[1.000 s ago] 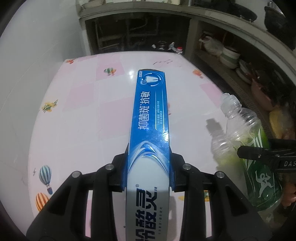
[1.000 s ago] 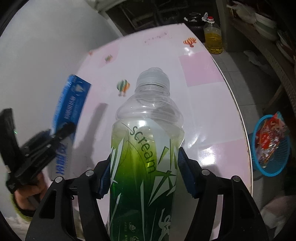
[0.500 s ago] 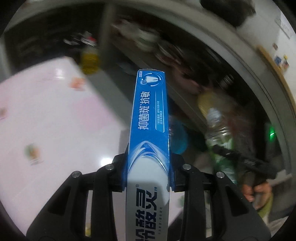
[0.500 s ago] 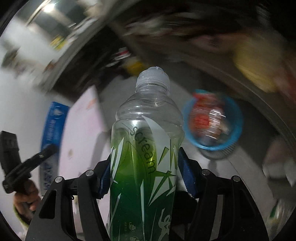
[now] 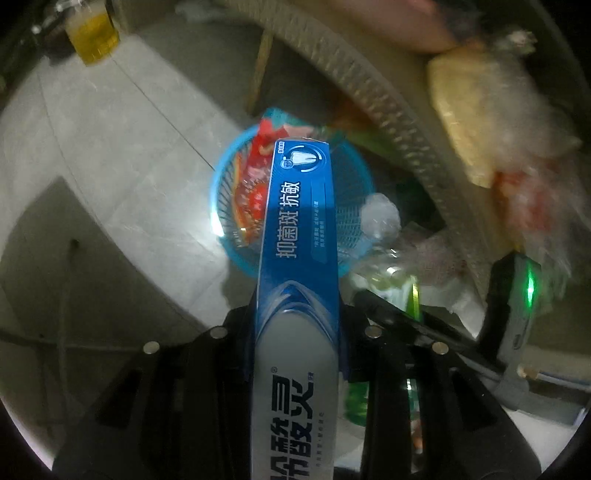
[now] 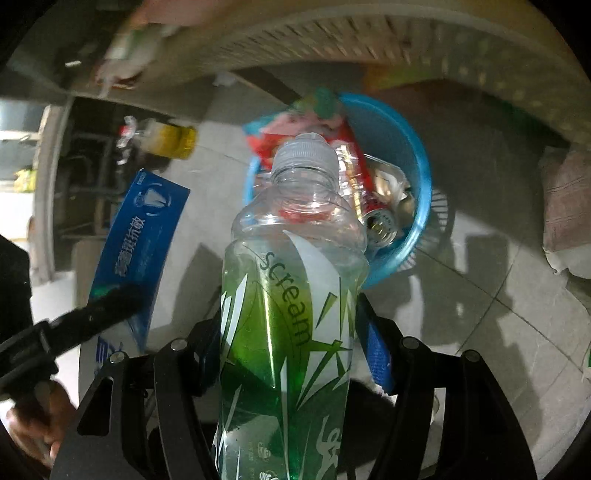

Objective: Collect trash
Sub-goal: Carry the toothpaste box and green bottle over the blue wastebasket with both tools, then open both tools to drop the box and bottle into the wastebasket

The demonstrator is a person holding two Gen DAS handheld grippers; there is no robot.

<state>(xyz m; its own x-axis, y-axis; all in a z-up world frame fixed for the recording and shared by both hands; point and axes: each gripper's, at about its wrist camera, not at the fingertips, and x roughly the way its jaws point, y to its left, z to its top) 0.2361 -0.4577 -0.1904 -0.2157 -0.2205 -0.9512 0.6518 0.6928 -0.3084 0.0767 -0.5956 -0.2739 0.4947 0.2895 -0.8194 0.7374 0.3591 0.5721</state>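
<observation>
Both grippers had swung away from the pink tablecloth of a second earlier and now pointed down at the tiled floor [image 5: 122,155], toward the blue basket [image 6: 421,206]. Nearest the lens, the left gripper [image 5: 295,325] had its jaws pinched on the sides of the blue toothpaste box [image 5: 299,236], whose far end overlapped the blue basket in the left wrist view. Just to its right, the right gripper [image 6: 291,332] had its jaws clamped on the waist of the green "scream" bottle [image 6: 291,295], its capped neck reaching toward the basket's near rim. Inside the basket lay red snack wrappers [image 6: 343,147] and crumpled shiny packaging. Beyond the basket ran a woven shelf edge [image 6: 332,40], and to the basket's left, farther off, stood a yellow oil bottle [image 5: 92,31].
</observation>
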